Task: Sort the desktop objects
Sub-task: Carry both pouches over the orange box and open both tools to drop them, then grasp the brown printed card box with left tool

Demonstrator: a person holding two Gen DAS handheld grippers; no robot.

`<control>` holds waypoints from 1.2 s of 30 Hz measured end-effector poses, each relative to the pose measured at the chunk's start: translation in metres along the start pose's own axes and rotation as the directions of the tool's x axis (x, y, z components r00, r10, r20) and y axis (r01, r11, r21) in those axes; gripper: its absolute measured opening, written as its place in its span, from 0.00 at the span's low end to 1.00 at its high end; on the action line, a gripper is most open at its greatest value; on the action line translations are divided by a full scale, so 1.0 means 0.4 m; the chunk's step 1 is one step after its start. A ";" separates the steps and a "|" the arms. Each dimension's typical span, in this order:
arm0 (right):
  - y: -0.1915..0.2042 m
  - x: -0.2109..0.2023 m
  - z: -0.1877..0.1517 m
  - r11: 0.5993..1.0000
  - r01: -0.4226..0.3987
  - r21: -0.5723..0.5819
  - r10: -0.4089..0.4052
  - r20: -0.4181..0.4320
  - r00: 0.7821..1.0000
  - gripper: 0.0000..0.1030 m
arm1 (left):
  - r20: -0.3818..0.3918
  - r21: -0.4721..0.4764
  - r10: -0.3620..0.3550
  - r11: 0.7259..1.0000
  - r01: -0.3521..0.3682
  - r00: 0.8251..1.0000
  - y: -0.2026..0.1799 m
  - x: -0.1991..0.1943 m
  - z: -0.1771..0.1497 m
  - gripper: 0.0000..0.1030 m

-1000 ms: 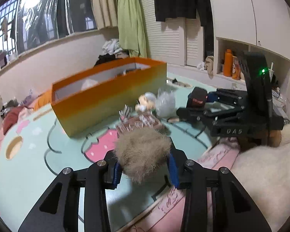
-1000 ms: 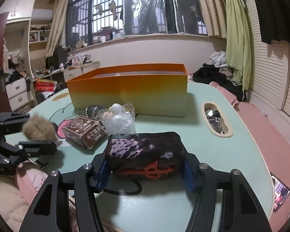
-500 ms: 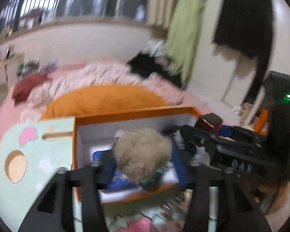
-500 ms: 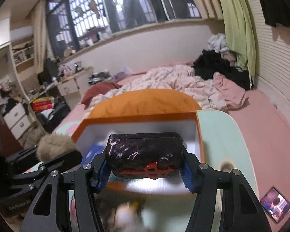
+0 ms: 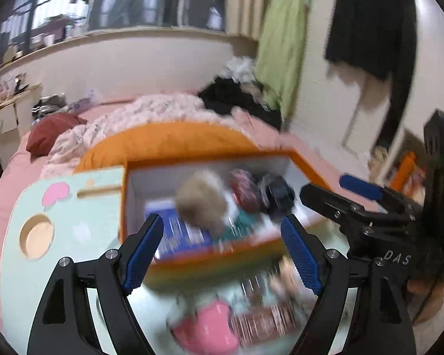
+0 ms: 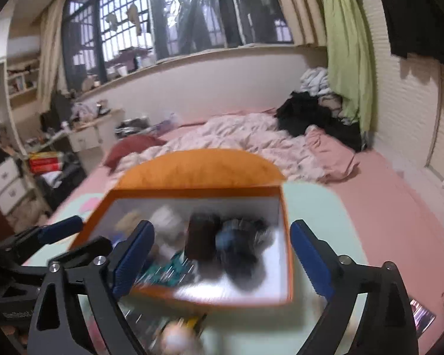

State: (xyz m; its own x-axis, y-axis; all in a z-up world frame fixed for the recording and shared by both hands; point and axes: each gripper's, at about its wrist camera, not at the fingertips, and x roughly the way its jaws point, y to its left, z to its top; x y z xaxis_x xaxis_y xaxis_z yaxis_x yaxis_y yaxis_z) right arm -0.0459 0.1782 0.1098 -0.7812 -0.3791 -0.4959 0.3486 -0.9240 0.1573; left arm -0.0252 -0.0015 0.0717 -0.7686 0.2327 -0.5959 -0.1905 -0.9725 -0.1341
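While both my grippers hang over the orange box point(image 5: 307, 164), the left gripper point(image 5: 222, 251) and right gripper point(image 6: 222, 261) are opening with nothing between their pads; the fluffy ball point(image 5: 201, 201) and dark pouch point(image 6: 239, 248) lie inside. I judge a careless pull-back could clip the box rim and tip it, or knock the clutter on the table point(image 5: 77, 227).

Fluffy fur ball point(image 5: 202, 199); cardboard box point(image 5: 192, 256), matt; textured blue pads point(image 5: 300, 254)
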 end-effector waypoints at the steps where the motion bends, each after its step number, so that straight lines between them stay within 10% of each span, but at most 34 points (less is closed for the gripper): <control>1: -0.001 -0.015 -0.027 1.000 -0.006 -0.001 0.006 -0.021 1.000 0.92 | -0.013 0.011 -0.004 1.000 0.004 1.000 -0.007 -0.012 -0.021 0.79; 13: 0.035 -0.021 -0.279 0.979 0.069 -0.190 -0.100 -0.158 0.982 1.00 | -0.121 0.028 0.098 0.995 -0.095 0.988 0.004 0.003 -0.194 0.80; 18: 0.028 -0.016 -0.294 0.981 0.045 -0.189 -0.068 -0.117 0.991 1.00 | -0.126 -0.012 0.070 0.997 -0.073 0.990 0.017 0.021 -0.205 1.00; 36: 0.046 -0.013 -0.291 0.981 0.039 -0.192 -0.062 -0.111 0.992 1.00 | -0.119 -0.029 -0.007 1.000 0.003 0.993 0.027 0.034 -0.218 1.00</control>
State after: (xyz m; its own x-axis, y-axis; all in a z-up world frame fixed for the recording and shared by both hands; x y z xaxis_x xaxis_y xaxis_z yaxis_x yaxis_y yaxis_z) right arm 0.0248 0.1689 0.0158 -0.7391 -0.3136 -0.5962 0.4104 -0.9114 -0.0294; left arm 0.0155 -0.0097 -0.0070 -0.6892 0.2363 -0.6849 -0.1750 -0.9716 -0.1592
